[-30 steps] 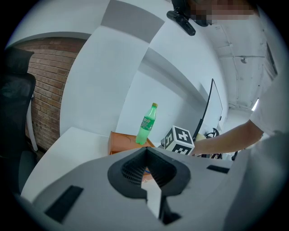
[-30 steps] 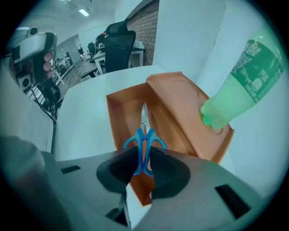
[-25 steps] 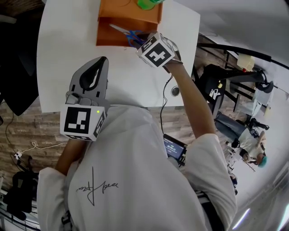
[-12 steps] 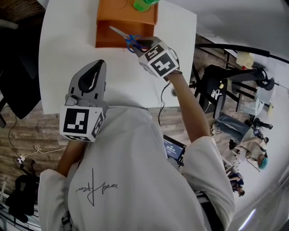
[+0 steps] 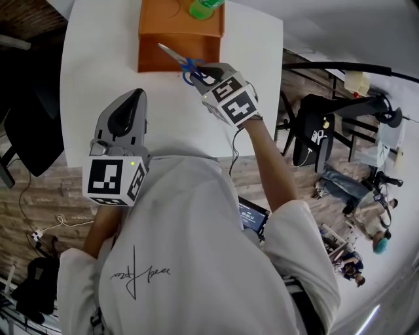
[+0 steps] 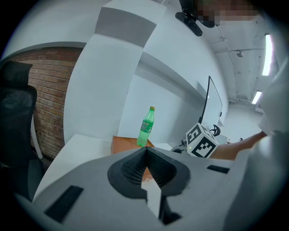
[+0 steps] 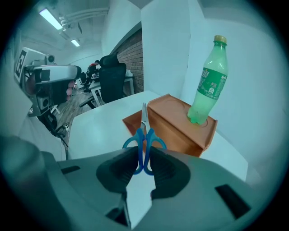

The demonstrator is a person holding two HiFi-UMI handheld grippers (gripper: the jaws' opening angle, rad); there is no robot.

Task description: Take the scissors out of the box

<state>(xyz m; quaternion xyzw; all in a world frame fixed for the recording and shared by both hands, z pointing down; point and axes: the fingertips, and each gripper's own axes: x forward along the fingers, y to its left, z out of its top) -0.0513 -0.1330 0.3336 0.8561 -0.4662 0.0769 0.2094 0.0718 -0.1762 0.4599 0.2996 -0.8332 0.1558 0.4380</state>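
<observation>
Lifted since a second ago, the blue-handled scissors (image 5: pixel 185 59) hang over the front edge of the orange box (image 5: pixel 154 39) at top centre, their handles pinched in the right gripper (image 5: pixel 200 69) for carrying. At mid-left the left gripper (image 5: pixel 133 98) idles, closed and empty.

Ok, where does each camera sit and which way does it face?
Head view: on the head, looking steeply down at table, box; shows shoulders, arms, left tongs, right tongs.
Left gripper view: on left tongs, along shut jaws toward bottle.
Right gripper view: on right tongs, along jaws shut on scissors, toward box.
Shared: box and bottle in all three.
</observation>
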